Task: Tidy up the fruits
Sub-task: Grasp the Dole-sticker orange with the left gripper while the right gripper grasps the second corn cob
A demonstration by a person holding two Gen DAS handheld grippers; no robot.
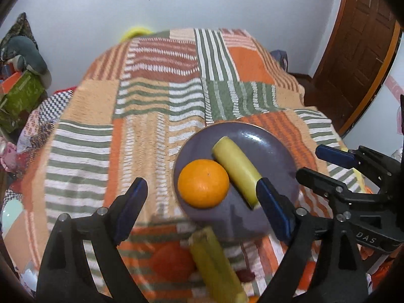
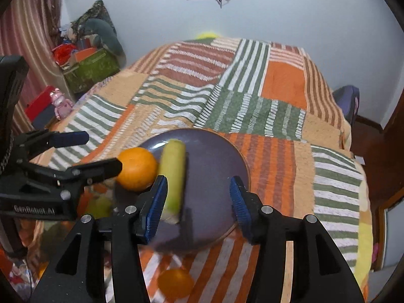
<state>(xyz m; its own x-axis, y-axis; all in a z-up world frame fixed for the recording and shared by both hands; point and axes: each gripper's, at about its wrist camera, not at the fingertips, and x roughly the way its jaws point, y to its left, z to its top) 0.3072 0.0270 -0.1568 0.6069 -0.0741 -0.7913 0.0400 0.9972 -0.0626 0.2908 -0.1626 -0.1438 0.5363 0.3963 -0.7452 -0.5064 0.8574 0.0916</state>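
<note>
A purple plate (image 1: 275,151) (image 2: 214,156) lies on the striped patchwork cloth. On it rest an orange (image 1: 203,183) (image 2: 137,168) and, touching its right side, a yellow-green banana-like piece (image 1: 234,169) (image 2: 173,174). My left gripper (image 1: 200,186) (image 2: 102,150) hovers open above the orange, pads apart from it. My right gripper (image 2: 198,181) (image 1: 311,161) stands open over the plate's middle, its left finger (image 2: 156,199) in front of the yellow-green piece; nothing is gripped. A second yellow-green piece (image 1: 214,265) and a reddish fruit (image 1: 173,265) lie blurred near the front edge.
A small orange fruit (image 2: 176,284) lies on the cloth in front of the plate. A green box (image 2: 91,72) and clutter stand at the far left, with a pink toy figure (image 2: 61,104). A wooden door (image 1: 358,50) is at the right; a purple chair (image 2: 349,101) stands past the table.
</note>
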